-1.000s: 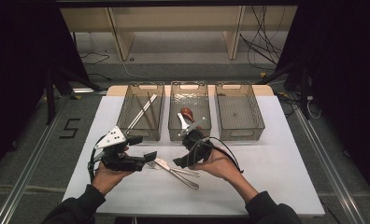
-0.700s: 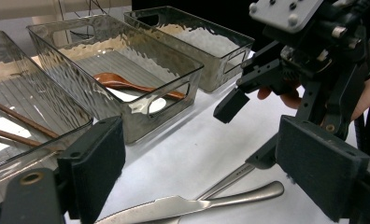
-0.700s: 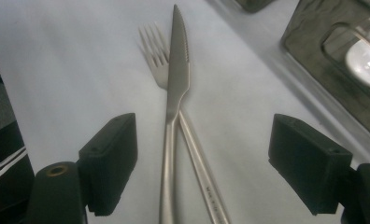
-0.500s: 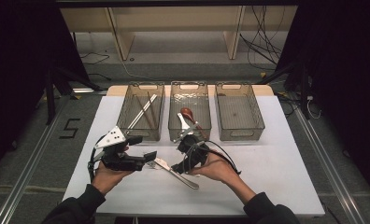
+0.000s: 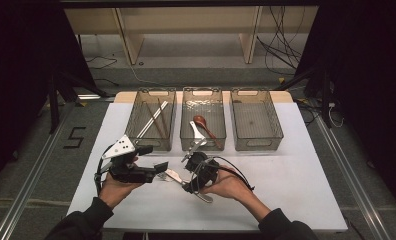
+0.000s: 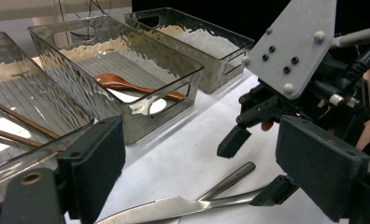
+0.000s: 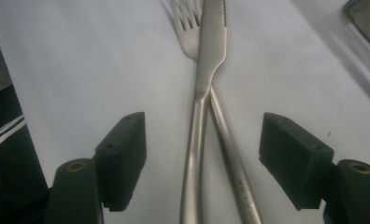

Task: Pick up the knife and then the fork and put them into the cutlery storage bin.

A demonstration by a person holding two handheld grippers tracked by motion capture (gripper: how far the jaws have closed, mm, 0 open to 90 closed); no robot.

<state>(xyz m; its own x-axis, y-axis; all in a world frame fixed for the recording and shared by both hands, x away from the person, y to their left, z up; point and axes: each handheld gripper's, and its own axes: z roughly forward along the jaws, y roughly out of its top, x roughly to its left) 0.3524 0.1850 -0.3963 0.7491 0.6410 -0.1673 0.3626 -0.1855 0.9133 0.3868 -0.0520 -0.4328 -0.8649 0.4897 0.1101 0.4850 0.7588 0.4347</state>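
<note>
A steel knife (image 7: pixel 206 70) lies across a steel fork (image 7: pixel 185 28) on the white table; in the high view the pair (image 5: pixel 175 176) sits near the front edge. My right gripper (image 7: pixel 206 154) hangs over the two handles. Its jaws have just been closing but still stand wide, and neither pad touches metal. My left gripper (image 5: pixel 153 158) is held just left of the cutlery, open and empty. In the left gripper view the knife blade (image 6: pixel 164 207) lies below its jaws, with the right gripper (image 6: pixel 290 93) opposite.
Three clear bins stand in a row at the back. The left bin (image 5: pixel 136 131) holds chopsticks (image 5: pixel 153 120). The middle bin (image 5: pixel 204 93) holds a brown spoon (image 5: pixel 206 125) and a white one. Nothing shows in the right bin (image 5: pixel 278 127). White table (image 5: pixel 296 180) extends to the right.
My right gripper has come down and toward the person, from near the middle bin to over the cutlery handles. The left gripper has stayed in place.
</note>
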